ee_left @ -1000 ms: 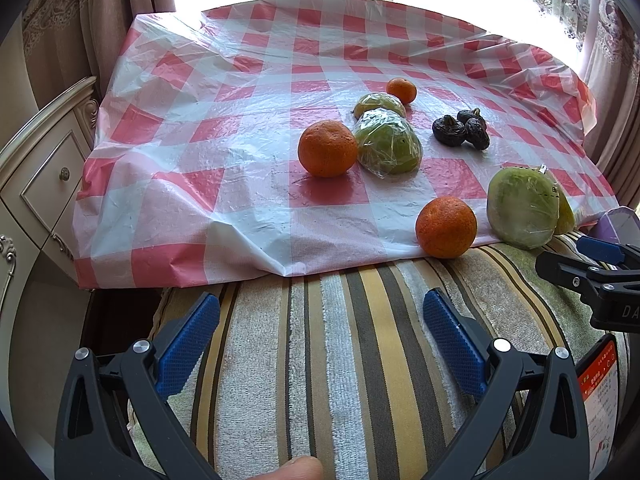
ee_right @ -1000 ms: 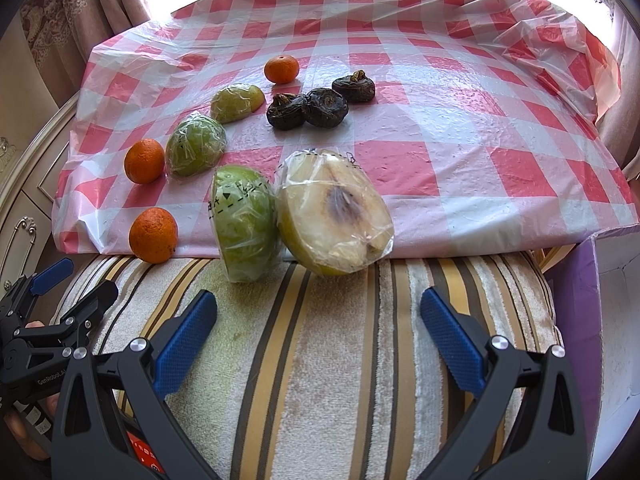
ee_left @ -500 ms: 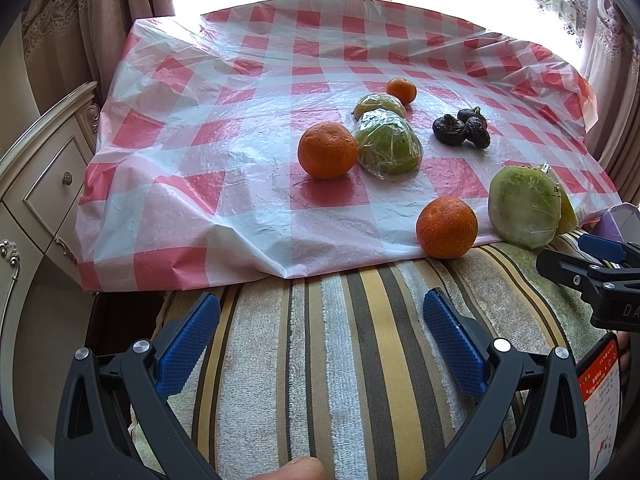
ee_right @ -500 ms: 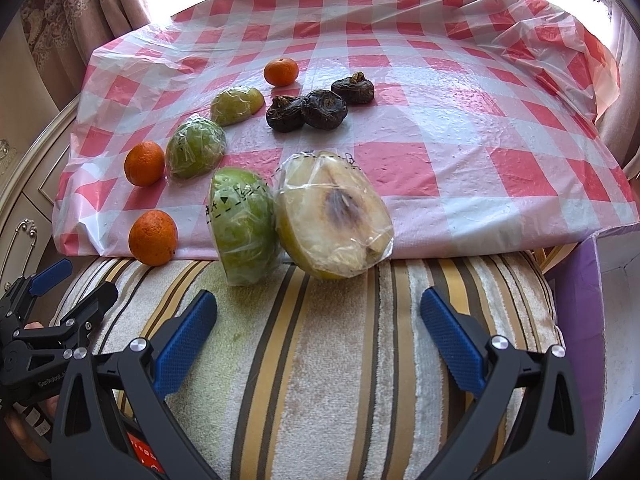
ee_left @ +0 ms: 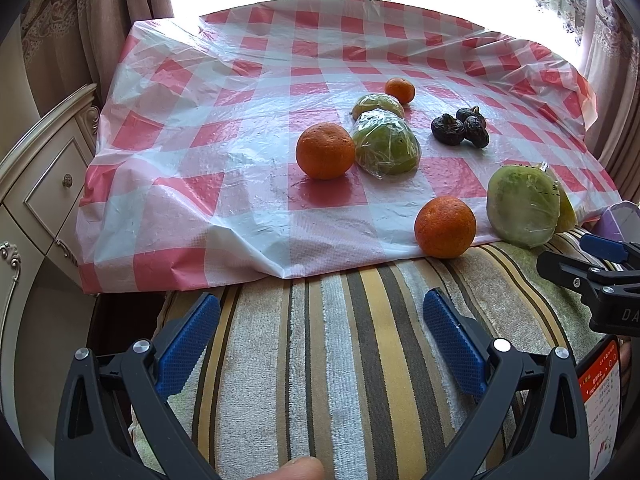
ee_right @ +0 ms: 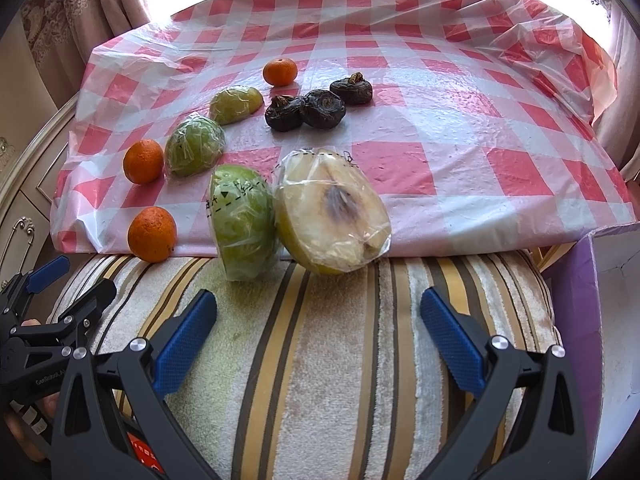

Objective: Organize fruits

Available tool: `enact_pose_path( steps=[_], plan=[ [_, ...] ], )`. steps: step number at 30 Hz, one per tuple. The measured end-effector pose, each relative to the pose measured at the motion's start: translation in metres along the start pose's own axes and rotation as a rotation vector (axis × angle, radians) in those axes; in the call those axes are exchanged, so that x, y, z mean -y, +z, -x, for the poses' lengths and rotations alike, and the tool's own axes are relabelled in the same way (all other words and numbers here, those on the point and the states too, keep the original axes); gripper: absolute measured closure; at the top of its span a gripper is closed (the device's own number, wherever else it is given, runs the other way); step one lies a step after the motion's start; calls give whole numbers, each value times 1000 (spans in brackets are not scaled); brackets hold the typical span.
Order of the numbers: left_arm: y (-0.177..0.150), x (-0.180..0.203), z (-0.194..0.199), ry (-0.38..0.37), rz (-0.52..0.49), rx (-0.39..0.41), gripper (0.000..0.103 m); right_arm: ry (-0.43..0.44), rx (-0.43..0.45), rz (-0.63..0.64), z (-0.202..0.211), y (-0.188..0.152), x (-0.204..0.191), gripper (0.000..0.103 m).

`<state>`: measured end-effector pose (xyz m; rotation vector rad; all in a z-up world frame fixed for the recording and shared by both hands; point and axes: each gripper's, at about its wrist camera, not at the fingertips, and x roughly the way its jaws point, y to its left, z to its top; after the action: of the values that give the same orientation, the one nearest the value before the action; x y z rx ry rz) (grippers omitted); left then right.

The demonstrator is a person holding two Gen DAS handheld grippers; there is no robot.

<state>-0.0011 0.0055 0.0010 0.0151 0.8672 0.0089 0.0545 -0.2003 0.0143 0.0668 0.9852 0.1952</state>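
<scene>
Plastic-wrapped cut fruit (ee_left: 567, 212) half-hidden behind green half (ee_left: 524, 205) | both jaws wide, empty

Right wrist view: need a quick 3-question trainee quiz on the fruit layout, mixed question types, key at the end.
1. True or false: the right gripper is shut on a fruit.
2. How many oranges lie on the checked cloth?
3. The wrapped cut fruit half showing pale flesh sits: A) alone at the far edge of the cloth; B) touching the wrapped green half, at the cloth's near edge by the striped towel; C) on top of the dark fruits.

Key: 1 false, it is open and holds nothing; 2 three; 3 B.
</scene>
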Motion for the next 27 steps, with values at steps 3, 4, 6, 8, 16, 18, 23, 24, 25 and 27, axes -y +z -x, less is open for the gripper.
enact_pose_path(
  steps=[3,4,6,8,16,18,23,24,25,27],
  plan=[
    [0,1,0,-1,1,-1,4,1,-1,-1,0,0,1,1],
    [0,1,0,0,1,-1,4,1,-2,-1,0,0,0,1],
    [0,1,0,-1,1,-1,4,-2,0,2,0,0,0,1],
    [0,1,0,0,0,0,4,-1,-5,0,0,0,0,1],
    [0,1,0,-1,1,-1,4,-1,-6,1,-1,0,0,1],
    [0,2,0,-2,1,-1,4,3,-5,-2,-1,1,1,1],
    [0,2,0,0,0,-1,4,0,-5,1,-1,1,0,1],
    [0,2,0,1,-1,0,4,0,-6,0,-1,1,0,1],
    [0,2,0,0,1,-1,4,1,-8,0,-1,1,0,1],
    [0,1,0,-7,6,-3,4,-3,-12,3,-2,1,-1,1]
  ],
)
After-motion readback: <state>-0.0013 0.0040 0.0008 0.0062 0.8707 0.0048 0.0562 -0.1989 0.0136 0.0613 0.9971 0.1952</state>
